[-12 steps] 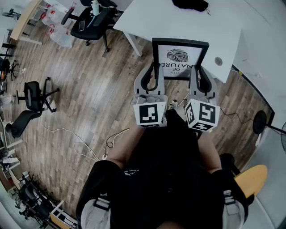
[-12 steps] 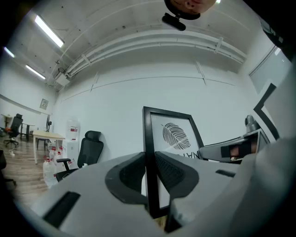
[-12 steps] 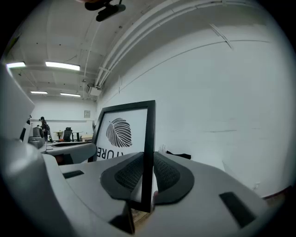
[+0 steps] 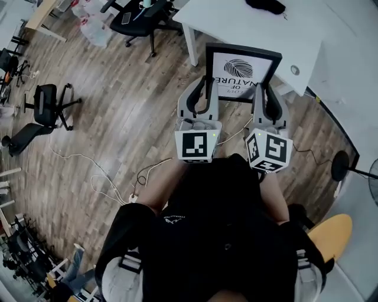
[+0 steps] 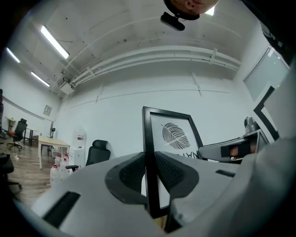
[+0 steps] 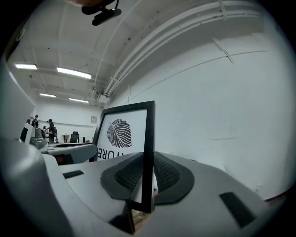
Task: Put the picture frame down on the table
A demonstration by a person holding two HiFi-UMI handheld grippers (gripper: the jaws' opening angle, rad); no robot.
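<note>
Tbl (image 4: 236, 26) ahead mostly bare, blk item (image 4: 266, 5) far edge

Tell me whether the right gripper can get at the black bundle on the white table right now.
Probably not: the right gripper is shut on the picture frame, which stands between it and the black bundle far across the table.

Black picture frame (image 4: 243, 72), leaf print

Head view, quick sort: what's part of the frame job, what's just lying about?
Job:
- picture frame, off the table, side edges clamped by the left gripper and right gripper
- white table, where it goes

Lying about:
- dark item on the table
- office chair
- plastic bags
- yellow seat
</note>
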